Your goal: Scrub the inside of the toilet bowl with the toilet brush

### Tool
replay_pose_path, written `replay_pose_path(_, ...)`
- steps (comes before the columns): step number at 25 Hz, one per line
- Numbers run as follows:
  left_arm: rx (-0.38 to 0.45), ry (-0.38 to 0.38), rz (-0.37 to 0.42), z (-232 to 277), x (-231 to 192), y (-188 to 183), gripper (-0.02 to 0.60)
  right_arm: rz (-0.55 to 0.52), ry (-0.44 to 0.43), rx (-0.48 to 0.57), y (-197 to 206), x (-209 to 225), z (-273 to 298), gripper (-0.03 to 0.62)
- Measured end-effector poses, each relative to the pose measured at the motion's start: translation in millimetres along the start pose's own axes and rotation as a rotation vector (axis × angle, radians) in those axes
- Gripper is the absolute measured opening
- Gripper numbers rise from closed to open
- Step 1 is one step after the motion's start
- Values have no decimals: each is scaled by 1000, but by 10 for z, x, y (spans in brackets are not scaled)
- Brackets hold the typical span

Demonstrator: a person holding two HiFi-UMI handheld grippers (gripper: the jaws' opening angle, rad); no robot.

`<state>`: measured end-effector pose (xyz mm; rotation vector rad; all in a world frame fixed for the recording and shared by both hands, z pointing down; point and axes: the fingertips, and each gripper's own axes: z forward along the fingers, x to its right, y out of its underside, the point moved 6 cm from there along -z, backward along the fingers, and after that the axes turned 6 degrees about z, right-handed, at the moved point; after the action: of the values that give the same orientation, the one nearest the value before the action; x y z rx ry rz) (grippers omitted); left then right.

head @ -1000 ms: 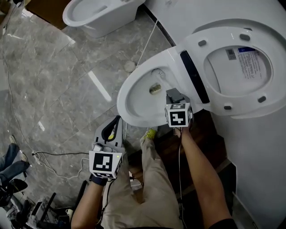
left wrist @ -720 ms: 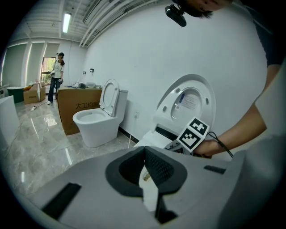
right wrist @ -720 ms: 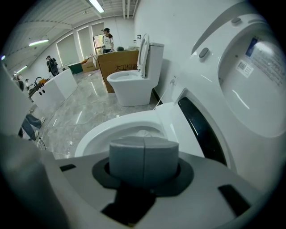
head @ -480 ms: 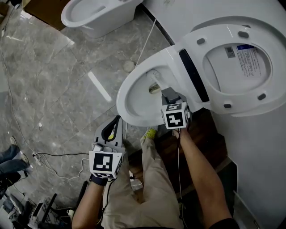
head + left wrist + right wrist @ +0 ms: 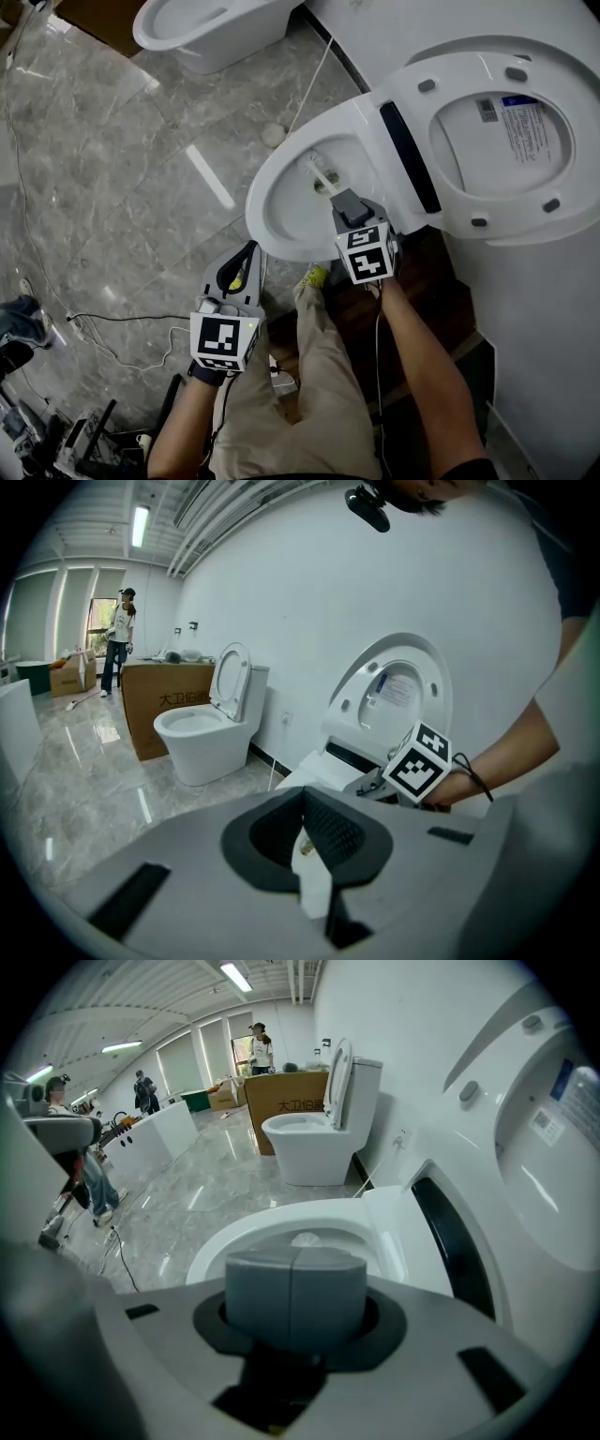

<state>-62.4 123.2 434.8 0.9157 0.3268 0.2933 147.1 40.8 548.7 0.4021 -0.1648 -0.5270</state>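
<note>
Stage: scrubbing looks under way, since the brush is already inside the bowl and not beside it.
Toilet bowl: the toilet bowl (image 5: 257, 216) sits at centre frame in the head view, with its seat and lid (image 5: 506, 141) raised toward the upper right, so the inside is open to reach.
Toilet brush: the toilet brush (image 5: 317, 172) shows as a thin white stick that runs from the right tongs up and left into the bowl. Its far end lies near the drain (image 5: 325, 186) at the bowl's back wall.
Right tongs: the right tongs (image 5: 339, 199) hover above the bowl's lower right rim. In the right gripper view the jaws are pressed together, clenched on the brush handle, with a bit of white just past them.
Left tongs: the left tongs (image 5: 246, 255) hang at lower left over the floor (image 5: 122, 187), well apart from the bowl. Their tips meet, and they grip nothing of the task's.
Done: the brush is picked up and brought into the bowl, and the back area is probably being worked.
Left to do: I cannot tell how much wall is already scrubbed, as the porcelain looks evenly white. The front and side walls and the underside of the rim likely remain.
</note>
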Motion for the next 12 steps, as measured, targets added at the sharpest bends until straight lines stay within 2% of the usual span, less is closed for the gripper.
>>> replay_pose_path(12, -17, 16, 14, 23, 12, 38, 12, -104, -93, -23, 33, -203, -48, 149)
